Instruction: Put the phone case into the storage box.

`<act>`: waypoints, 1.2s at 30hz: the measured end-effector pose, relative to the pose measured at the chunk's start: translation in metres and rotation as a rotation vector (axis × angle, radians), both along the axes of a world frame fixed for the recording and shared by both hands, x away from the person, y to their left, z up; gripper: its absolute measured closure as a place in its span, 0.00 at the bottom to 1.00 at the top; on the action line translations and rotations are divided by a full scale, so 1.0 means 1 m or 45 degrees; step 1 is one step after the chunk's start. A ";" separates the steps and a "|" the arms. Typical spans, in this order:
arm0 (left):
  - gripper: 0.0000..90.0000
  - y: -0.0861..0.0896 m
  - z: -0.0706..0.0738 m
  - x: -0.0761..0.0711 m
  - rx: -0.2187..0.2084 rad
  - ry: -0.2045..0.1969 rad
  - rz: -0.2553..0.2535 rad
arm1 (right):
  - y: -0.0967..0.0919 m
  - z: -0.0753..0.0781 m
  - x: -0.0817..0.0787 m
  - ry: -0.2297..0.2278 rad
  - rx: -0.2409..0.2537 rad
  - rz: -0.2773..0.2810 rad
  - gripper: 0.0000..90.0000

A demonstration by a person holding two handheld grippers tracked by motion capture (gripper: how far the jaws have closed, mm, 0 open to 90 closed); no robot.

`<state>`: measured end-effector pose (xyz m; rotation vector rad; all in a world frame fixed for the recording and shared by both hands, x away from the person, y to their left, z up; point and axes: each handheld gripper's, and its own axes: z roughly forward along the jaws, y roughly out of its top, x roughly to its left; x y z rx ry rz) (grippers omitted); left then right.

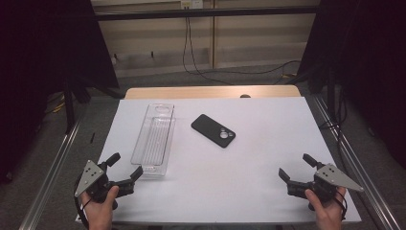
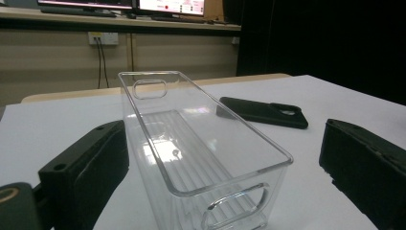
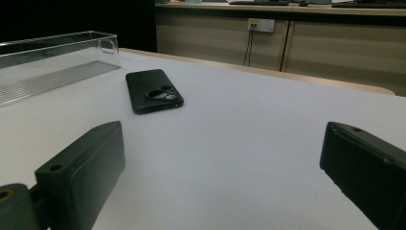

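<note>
my left tongs [image 1: 125,171] are spread wide with nothing between them, low over the near left corner of the counter [image 1: 249,163]. the near end of the clear plastic tray [image 1: 154,140] sits just beyond their tips, not touched. my right tongs [image 1: 297,171] are spread too, over bare white surface at the near right. the black phone [image 1: 213,130] lies flat, camera side up, mid-counter, just right of the tray and well apart from both tongs.
</note>
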<state>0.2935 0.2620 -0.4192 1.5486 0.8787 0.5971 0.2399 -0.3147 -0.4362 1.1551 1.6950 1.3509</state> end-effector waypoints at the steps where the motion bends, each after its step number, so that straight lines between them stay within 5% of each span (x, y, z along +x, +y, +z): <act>1: 0.03 0.000 0.000 0.001 -0.006 0.004 0.007 | 0.000 0.000 0.000 0.001 -0.001 0.002 0.01; 14: 0.03 0.000 -0.001 -0.001 -0.018 0.018 0.007 | 0.000 0.000 0.000 0.000 -0.006 0.005 0.03; 25: 0.04 0.002 -0.001 -0.003 -0.036 0.008 -0.009 | 0.009 0.002 -0.002 -0.018 0.019 0.106 0.03; 36: 0.04 0.005 -0.003 0.000 -0.043 0.023 0.010 | 0.024 0.001 0.005 0.031 0.011 0.118 0.00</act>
